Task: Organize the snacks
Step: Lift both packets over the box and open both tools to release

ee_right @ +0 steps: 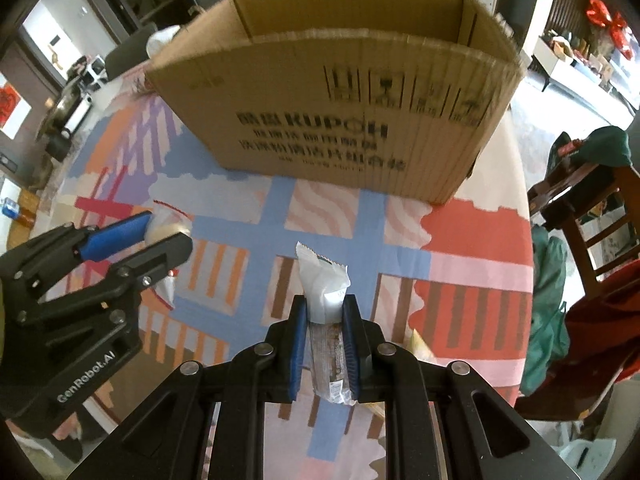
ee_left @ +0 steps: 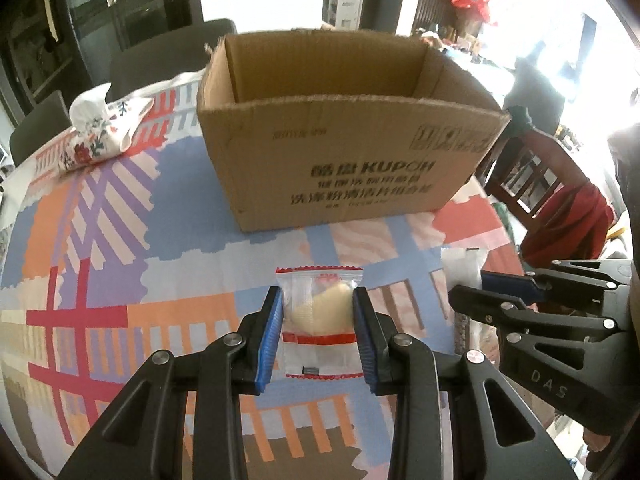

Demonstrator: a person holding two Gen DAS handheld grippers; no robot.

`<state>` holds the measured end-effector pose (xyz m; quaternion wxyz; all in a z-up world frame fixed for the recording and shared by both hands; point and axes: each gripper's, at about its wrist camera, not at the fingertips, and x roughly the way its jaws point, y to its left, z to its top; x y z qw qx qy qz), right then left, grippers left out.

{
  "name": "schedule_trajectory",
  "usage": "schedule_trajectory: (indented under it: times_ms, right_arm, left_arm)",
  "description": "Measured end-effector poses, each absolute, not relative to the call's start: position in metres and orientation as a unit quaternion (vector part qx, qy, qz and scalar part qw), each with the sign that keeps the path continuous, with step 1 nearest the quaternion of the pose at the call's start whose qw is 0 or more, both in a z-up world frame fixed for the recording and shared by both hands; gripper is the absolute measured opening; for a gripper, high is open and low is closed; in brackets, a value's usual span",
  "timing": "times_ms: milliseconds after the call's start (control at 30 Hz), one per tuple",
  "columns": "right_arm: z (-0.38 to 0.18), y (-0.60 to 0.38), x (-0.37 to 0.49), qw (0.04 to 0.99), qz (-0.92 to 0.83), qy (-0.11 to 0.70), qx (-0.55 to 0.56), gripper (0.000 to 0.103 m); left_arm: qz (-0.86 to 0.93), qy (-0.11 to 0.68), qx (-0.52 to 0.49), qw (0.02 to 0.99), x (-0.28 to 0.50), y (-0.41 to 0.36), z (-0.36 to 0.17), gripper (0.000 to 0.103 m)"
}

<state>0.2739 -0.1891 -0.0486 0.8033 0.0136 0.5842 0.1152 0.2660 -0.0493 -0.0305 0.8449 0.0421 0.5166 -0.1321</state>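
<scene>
An open cardboard box [ee_left: 344, 152] stands on the patterned tablecloth ahead of both grippers; it also shows in the right wrist view [ee_right: 344, 112]. My left gripper [ee_left: 318, 300] is shut on a clear snack packet with red edges and a pale pastry inside [ee_left: 320, 312], held above the table. My right gripper [ee_right: 325, 308] is shut on a silver-white wrapped snack bar [ee_right: 324, 292]. The right gripper shows at the right of the left wrist view [ee_left: 520, 296], and the left gripper at the left of the right wrist view [ee_right: 132, 240].
A floral tissue pouch [ee_left: 96, 132] lies at the table's far left. Dark chairs stand behind the box. A wooden chair with red cloth [ee_left: 560, 208] stands past the table's right edge [ee_right: 524, 280].
</scene>
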Motion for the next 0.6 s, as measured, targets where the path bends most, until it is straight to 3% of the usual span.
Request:
schedule_trajectory:
  times_ms: [600]
  right_arm:
    - [0.048, -0.194, 0.283, 0.874, 0.120, 0.469, 0.035, 0.019]
  left_arm:
    - [-0.142, 0.422, 0.030, 0.895, 0.276, -0.048, 0.066, 0.034]
